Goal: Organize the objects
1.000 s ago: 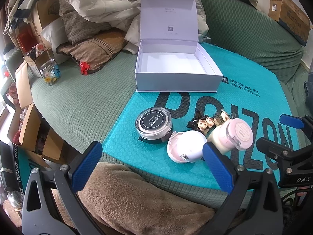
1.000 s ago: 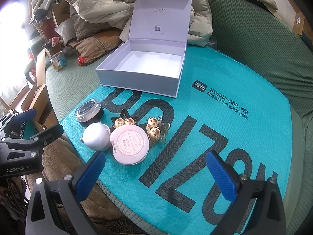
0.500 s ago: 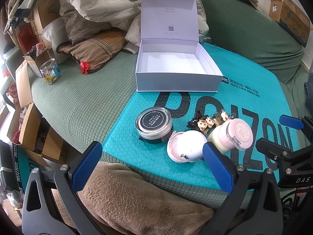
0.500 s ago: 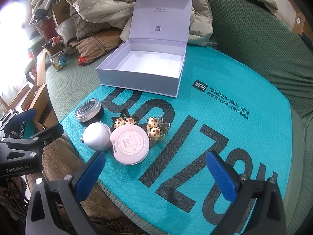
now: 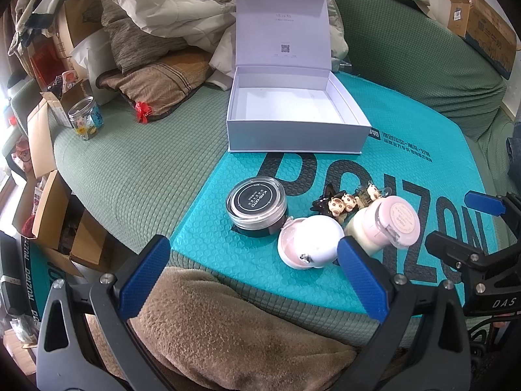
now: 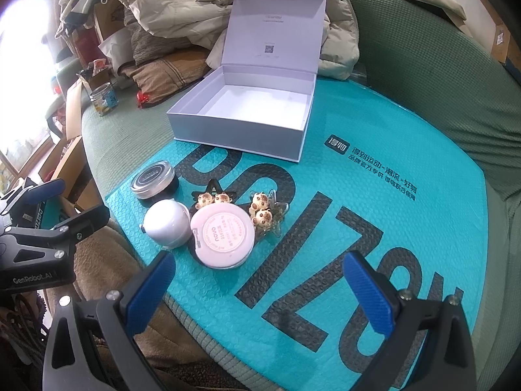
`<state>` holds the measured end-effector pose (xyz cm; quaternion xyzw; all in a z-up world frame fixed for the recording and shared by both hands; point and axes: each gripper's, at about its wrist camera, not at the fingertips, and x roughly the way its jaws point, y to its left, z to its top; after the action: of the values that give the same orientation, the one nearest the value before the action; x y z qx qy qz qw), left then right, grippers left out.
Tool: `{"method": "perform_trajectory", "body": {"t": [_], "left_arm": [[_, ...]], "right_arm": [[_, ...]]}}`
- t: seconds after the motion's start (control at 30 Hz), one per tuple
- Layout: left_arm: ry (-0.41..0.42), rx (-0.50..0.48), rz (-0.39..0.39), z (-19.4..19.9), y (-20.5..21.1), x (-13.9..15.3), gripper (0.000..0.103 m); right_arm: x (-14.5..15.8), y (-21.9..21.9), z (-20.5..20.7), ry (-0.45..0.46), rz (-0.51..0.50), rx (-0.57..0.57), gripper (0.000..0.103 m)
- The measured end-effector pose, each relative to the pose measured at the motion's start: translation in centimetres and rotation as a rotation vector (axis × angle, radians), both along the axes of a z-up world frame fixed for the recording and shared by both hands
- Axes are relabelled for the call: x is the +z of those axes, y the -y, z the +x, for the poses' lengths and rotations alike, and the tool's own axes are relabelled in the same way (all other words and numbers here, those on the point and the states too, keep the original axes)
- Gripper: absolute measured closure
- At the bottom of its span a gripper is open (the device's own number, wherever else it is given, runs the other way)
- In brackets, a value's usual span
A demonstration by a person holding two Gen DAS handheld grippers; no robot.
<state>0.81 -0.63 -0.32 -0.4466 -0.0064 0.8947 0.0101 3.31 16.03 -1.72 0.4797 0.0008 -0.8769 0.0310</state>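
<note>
Item — white box [image 5: 294, 137]: lid hinged upright at the back, tray empty, its front part on the teal mailer [image 6: 374, 195], far side of the work area. I take it as the destination for everything below.

Item — black-lidded jar [image 5: 257, 207]: upright on the mailer, nearest my left gripper [image 5: 250, 273], clear space around most of its rim.

Item — white round case [image 5: 309, 241]: just beside the jar, touching or nearly touching the pink-lidded jar [image 6: 223, 238].

Item — two star clips with small bear figures [image 6: 264, 212]: lying flat behind the jars, close against the pink lid; the dark one [image 6: 213, 195] is partly hidden.

Method, as I judge it: begin with the black-lidded jar, since it stands freest. I would come down with my fingers straddling its sides, below the lid edge, square to the wall so it does not roll out, then carry it level and set it in a back corner of the tray — leaving room for the rest. The clustered pieces want a narrow approach so neighbours are not knocked.

Pose: my left gripper hovers low over the brown blanket [image 5: 208, 335] at the near edge, fingers spread wide, holding nothing. My right gripper [image 6: 260, 286] hovers beside it above the mailer's near edge, likewise spread wide and empty, aimed toward the pink-lidded jar.
</note>
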Motion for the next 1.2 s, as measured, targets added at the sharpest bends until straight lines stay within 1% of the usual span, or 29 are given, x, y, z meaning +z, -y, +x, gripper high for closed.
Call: {"method": "perform_trajectory", "body": {"t": [0.4,0.53,0.57,0.63,0.87,1.0,1.2], "left_arm": [[0.014,0.028,0.034,1.6,0.5,-0.9,0.000],[0.016,0.005,0.062,2.1,0.4,-1.2,0.000],[0.018,-0.022,0.067,2.2,0.3,-1.2,0.000],[0.019,-0.037,0.075,2.2,0.1,-1.3,0.000],[0.028,-0.061,0.097,1.8,-0.5,-2.0,0.000],[0.037,-0.082,0.113,1.4,-0.8,-2.3,0.001],[0.061,-0.110,0.133,0.6,-1.3,-3.2,0.009]], "right_arm": [[-0.6,0.0,1.0,0.001,-0.024,0.023,0.000],[-1.1,-0.1,1.1,0.000,-0.031,0.026,0.000],[-1.2,-0.1,1.1,0.000,-0.034,0.026,0.000],[-1.4,-0.3,1.0,-0.001,-0.039,0.026,0.000],[-2.1,-0.8,0.1,0.001,-0.062,0.038,0.001],[-2.5,-0.9,-0.7,0.008,-0.092,0.058,0.006],[-3.2,-0.9,-1.6,0.015,-0.129,0.086,0.016]]}}
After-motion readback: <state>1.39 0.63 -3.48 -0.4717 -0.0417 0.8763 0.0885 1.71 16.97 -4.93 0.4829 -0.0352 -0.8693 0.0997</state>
